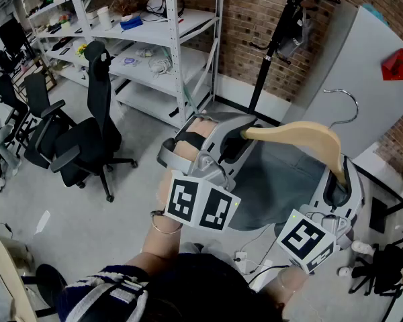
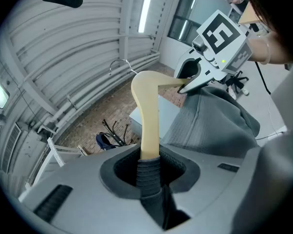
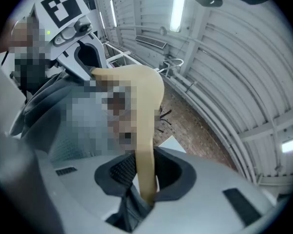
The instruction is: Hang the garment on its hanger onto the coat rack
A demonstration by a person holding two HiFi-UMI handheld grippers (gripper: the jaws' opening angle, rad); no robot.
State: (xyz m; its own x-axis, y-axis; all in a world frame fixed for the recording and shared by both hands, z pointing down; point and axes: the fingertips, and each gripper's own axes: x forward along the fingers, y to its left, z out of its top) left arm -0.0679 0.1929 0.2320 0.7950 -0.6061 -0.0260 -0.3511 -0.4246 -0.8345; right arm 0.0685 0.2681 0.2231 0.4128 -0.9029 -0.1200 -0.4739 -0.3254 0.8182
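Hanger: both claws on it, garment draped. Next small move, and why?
Probably raise the hanger and carry it forward toward the coat rack. The left claw and right claw each clamp one end, the garment hangs from it, and the metal hook is free but not yet at the rack's arms.

A wooden hanger (image 1: 302,134) is held between the two claws, one end clamped in the left gripper (image 1: 236,137) and the other in the right gripper (image 1: 338,180), with its hook (image 1: 342,102) on the far side. A garment (image 1: 282,180) is draped beneath it, between both claws. A coat rack (image 1: 272,49) is seen beyond the left gripper, against a brick wall (image 1: 242,12). Shelving (image 1: 173,52) and an office chair (image 1: 87,136) are placed to that claw's left.
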